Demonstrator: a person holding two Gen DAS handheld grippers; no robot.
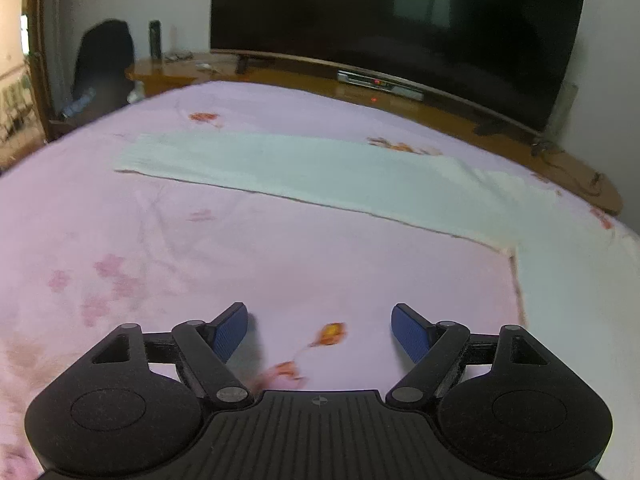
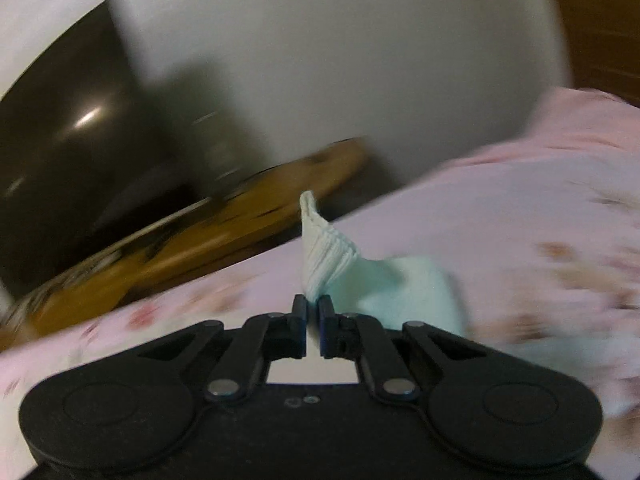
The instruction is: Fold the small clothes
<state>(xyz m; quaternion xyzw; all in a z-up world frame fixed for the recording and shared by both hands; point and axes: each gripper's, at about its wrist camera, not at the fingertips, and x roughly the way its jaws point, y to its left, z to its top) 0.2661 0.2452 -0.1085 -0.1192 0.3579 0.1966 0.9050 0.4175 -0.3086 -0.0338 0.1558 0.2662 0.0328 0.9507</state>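
Note:
A pale mint ribbed garment (image 1: 304,168) lies stretched flat across the pink floral bed sheet (image 1: 200,248), with its right end turned toward the near right. My left gripper (image 1: 320,328) is open and empty, low over the sheet in front of the garment. In the right wrist view my right gripper (image 2: 313,304) is shut on a corner of the same mint garment (image 2: 328,256). The corner stands up between the jaws and the cloth trails off to the right.
A large dark TV (image 1: 400,24) stands on a wooden cabinet (image 1: 440,108) beyond the bed's far edge. A black chair (image 1: 104,64) stands at the far left. The right wrist view is blurred, with wall, cabinet (image 2: 200,224) and sheet (image 2: 500,208).

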